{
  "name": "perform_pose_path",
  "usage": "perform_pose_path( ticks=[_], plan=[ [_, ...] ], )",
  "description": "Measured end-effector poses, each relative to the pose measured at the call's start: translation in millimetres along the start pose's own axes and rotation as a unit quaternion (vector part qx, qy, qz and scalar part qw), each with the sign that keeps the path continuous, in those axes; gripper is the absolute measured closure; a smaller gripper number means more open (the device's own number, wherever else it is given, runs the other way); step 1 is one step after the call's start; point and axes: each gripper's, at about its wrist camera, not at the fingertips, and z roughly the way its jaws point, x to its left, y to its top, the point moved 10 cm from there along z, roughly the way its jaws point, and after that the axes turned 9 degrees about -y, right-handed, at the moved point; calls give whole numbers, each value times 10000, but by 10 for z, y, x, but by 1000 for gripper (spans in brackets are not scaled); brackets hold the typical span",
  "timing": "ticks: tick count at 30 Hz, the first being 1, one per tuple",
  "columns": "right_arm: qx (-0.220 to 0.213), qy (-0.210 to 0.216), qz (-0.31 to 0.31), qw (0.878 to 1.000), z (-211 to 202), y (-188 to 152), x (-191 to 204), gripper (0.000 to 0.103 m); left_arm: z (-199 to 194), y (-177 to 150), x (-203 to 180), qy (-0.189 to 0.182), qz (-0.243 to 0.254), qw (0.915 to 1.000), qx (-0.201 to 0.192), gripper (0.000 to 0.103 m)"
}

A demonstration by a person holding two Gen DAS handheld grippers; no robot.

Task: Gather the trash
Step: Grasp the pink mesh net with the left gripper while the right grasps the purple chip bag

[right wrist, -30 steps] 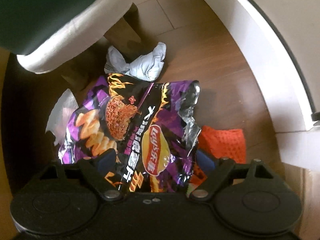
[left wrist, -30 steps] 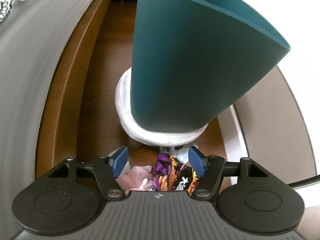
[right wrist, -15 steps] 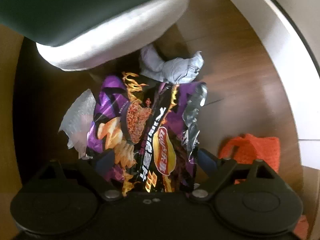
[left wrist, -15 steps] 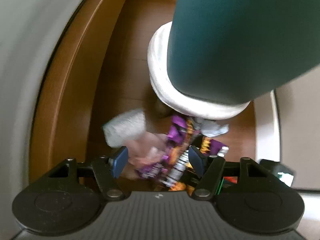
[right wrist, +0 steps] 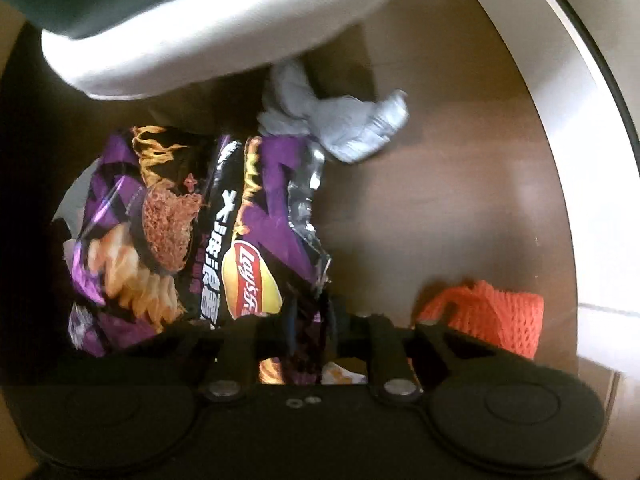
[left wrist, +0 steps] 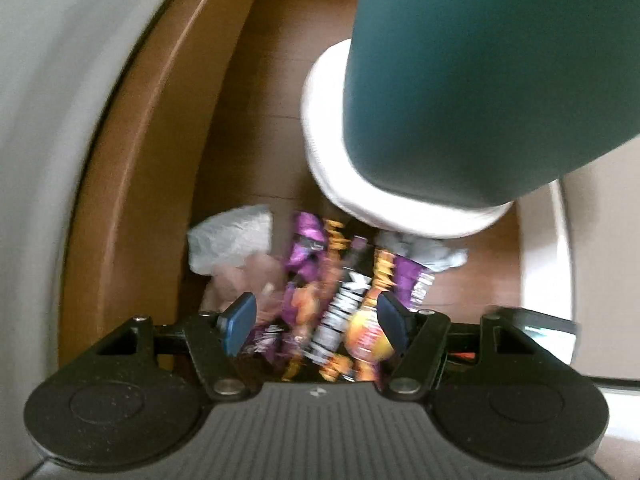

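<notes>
Your right tool (right wrist: 310,332) points down at the wooden floor (right wrist: 440,200); its jaws have just been closing and now pinch the near edge of the purple chip bag (right wrist: 192,232); the bag lies on the floor just below the white-rimmed stool (right wrist: 208,40). A crumpled grey wrapper (right wrist: 340,124) touches the bag's far corner; an orange net (right wrist: 492,316) lies right of the bag, apart from it. Your left tool (left wrist: 316,320) hangs released above the same bag (left wrist: 340,300), gripping nothing; a white tissue (left wrist: 232,236) sits left of the bag.
</notes>
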Motion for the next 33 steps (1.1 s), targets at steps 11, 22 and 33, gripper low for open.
perform_pose_path(
  ticks=[11,22,33],
  plan=[
    [-540,400,165,9976,-482,-11,-792,96,722,-228,346,257,-456,9986,53,37],
    [-636,431,311,9966,-701,-26,-1110,96,1633,-539,572,711,175,9956,586,37],
    [-604,548,308,9962,-729,-1,-1097,96,1972,-574,539,318,-156,9969,700,46]
  ],
)
